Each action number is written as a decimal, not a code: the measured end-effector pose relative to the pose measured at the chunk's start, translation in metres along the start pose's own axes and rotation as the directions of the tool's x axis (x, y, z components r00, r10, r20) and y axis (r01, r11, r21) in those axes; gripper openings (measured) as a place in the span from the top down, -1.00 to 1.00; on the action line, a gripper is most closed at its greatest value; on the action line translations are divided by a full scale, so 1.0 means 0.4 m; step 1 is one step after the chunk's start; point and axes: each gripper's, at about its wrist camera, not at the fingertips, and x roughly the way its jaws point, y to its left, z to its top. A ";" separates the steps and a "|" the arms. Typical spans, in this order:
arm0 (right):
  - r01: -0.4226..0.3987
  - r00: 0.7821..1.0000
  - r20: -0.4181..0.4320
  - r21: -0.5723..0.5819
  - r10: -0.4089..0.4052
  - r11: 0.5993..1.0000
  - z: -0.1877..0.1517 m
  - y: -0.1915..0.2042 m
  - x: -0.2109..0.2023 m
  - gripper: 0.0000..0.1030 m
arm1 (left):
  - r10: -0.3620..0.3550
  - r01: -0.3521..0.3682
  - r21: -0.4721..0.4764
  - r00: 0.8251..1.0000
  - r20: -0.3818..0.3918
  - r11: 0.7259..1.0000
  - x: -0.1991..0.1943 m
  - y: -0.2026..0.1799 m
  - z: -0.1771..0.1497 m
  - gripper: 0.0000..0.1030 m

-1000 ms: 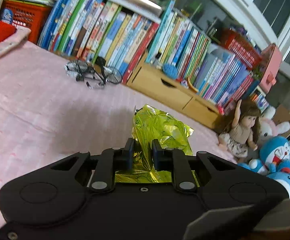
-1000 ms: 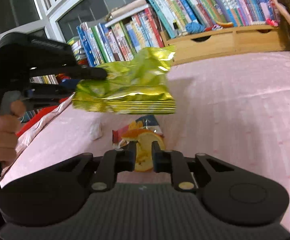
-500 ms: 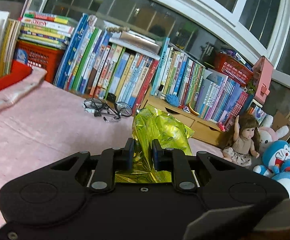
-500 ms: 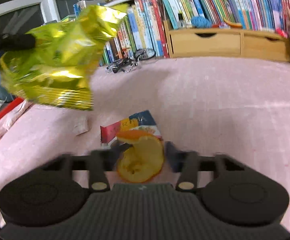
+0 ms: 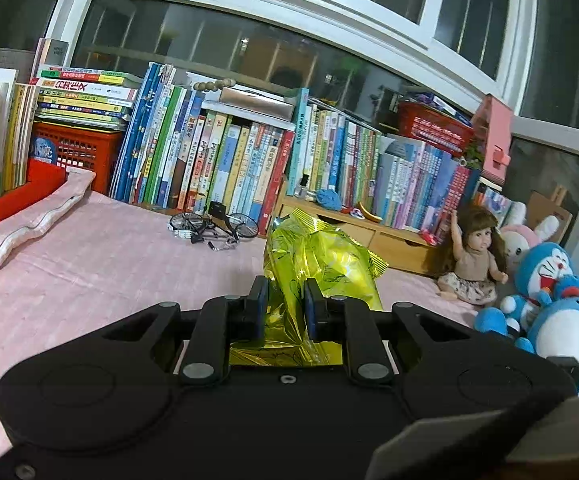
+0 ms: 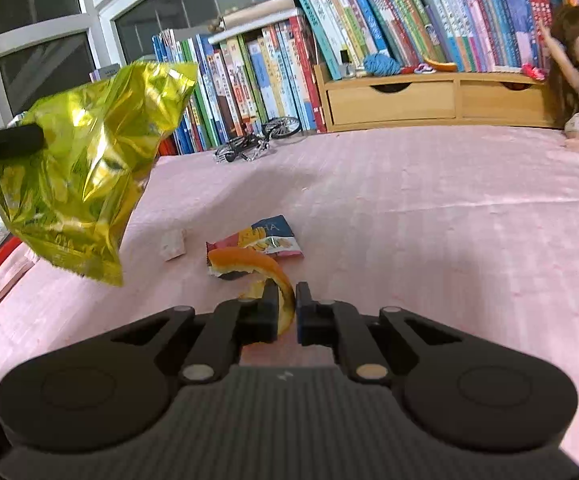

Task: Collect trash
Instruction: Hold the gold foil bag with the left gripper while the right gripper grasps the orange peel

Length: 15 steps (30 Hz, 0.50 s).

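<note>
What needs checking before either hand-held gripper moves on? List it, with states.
1. Left hand-held gripper pinches the yellow foil bag: ok.
2. Bag lifted off the pink bedspread: ok.
3. Right hand-held gripper shut on the orange peel: ok.
4. Peel free of the bedspread: cannot tell; its far end seems to rest by the snack wrapper.
5. All trash gathered: not ok; the wrapper and a small white scrap lie loose.
6. Trash bin located: cannot tell, none in view.
</note>
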 end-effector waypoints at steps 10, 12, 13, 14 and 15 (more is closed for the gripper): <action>-0.023 0.999 0.047 -0.003 0.023 1.000 -0.058 0.001 -0.159 0.79 | -0.066 0.066 0.027 0.998 -0.022 0.997 -0.144 0.004 -0.107 0.66; -0.033 0.999 0.041 -0.008 0.033 0.999 -0.075 0.006 -0.192 0.79 | -0.071 0.072 0.035 0.997 -0.044 0.997 -0.169 0.005 -0.133 0.66; -0.037 0.999 0.039 -0.010 0.038 0.999 -0.082 0.010 -0.208 0.79 | -0.071 0.074 0.042 0.996 -0.057 0.996 -0.182 0.004 -0.147 0.66; -0.044 0.998 0.034 -0.016 0.045 0.999 -0.091 0.014 -0.224 0.79 | -0.073 0.076 0.048 0.995 -0.070 0.996 -0.196 0.004 -0.160 0.66; -0.047 0.998 0.032 -0.019 0.048 0.999 -0.100 0.019 -0.241 0.79 | -0.075 0.079 0.052 0.994 -0.077 0.996 -0.208 0.005 -0.170 0.66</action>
